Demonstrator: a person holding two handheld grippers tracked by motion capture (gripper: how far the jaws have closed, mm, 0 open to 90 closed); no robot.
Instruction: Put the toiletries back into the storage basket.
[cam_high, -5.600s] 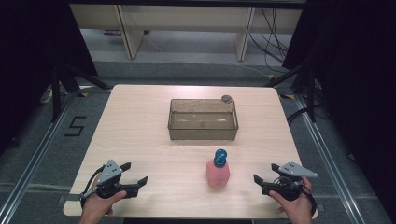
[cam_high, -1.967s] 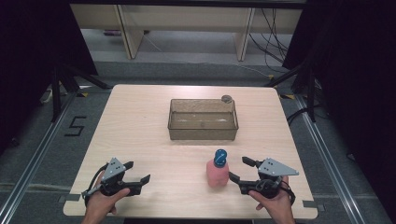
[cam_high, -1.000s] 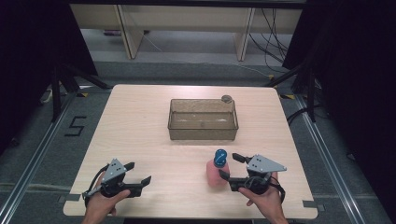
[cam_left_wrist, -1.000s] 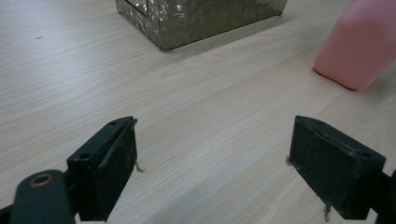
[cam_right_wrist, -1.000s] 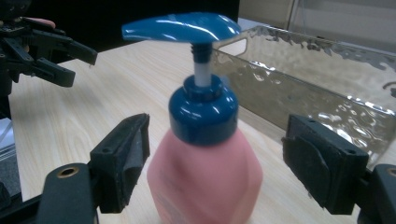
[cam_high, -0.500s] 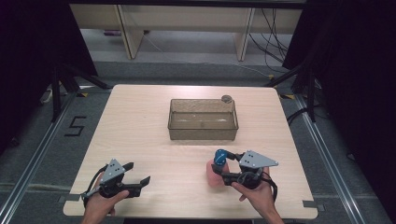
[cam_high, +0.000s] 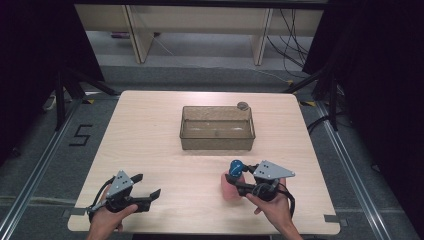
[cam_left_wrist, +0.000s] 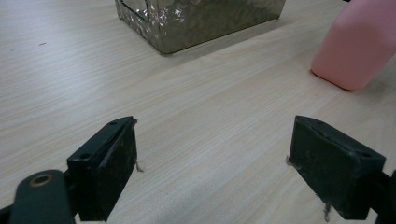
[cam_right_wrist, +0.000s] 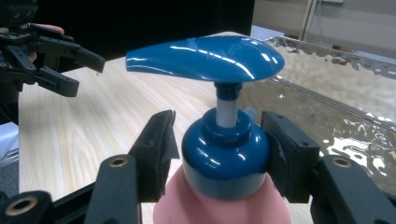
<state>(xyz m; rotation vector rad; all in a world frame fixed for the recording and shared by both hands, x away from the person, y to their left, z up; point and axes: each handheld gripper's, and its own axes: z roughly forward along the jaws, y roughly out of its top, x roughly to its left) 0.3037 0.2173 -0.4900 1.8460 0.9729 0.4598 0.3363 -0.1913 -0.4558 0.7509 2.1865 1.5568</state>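
Clear plastic bin (cam_high: 217, 129) holds nothing; pink pump bottle (cam_high: 232, 184) stands outside.

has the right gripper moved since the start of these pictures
Yes. The right gripper has come leftward from near the table's right edge to the pink pump bottle, and its jaws have just been closing around the bottle's blue collar.

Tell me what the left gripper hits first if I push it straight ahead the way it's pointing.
Probably nothing soon: the open left gripper faces bare table. Farther on, the line seems to pass between the metal tray and the pink pump bottle, though depth is unclear.
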